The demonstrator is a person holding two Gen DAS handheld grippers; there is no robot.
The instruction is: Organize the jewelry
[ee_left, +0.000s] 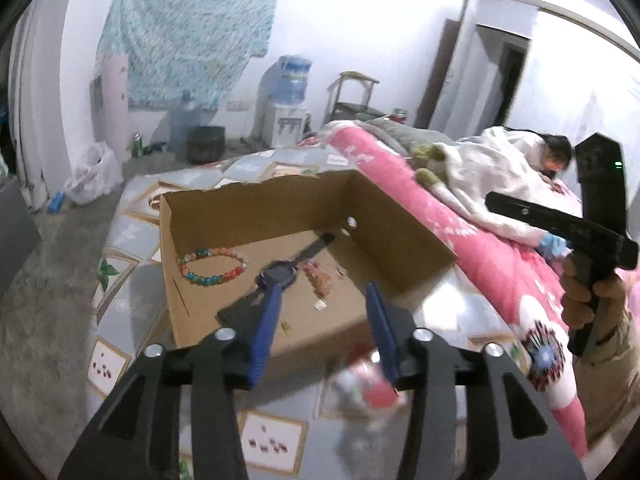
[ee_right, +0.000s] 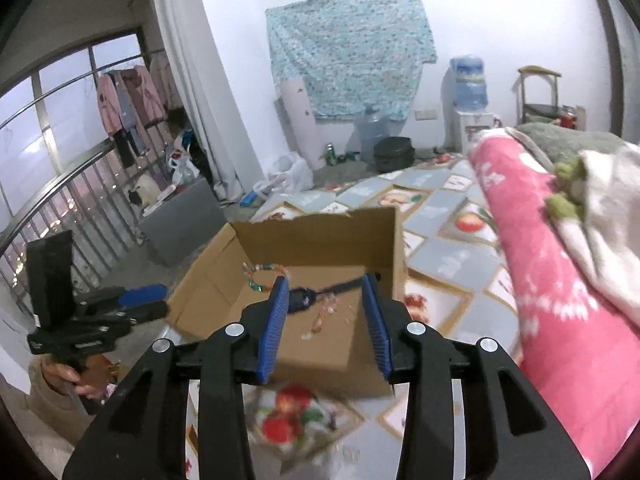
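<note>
Left gripper (ee_left: 324,296): blue pads spread partway, gap clear, nothing pinched. Tips hang over the near edge of the cardboard box (ee_left: 400,216), touching nothing that I can see.

Right gripper (ee_right: 325,288): same, pads apart with an empty gap, nothing held. Tips sit above the box's near wall, pointing down into it. In the left wrist view the right gripper's body shows at far right, gripped by a hand (ee_left: 588,296). In the right wrist view the left gripper shows at far left, blue pads visibly apart.

Box is open-topped, near flap folded down, and sits on a bedspread (ee_left: 128,240) printed with framed fruit pictures.

Contents, all lying loose on the box floor:
- dark blue wristwatch (ee_left: 280,272), centre, strap running toward the far right corner
- small orange-pink beaded piece (ee_left: 318,278), just right of the watch; type unclear
- multicolour bead bracelet (ee_left: 212,266), left of the watch, closed loop lying flat
- small pale item (ee_left: 320,306) nearer the front wall, too small to identify

Right of the box: rolled pink floral quilt (ee_left: 492,256), with a person lying under a white blanket behind it.

Far side: floor, water dispenser (ee_left: 290,96), a teal cloth hung on the wall.
</note>
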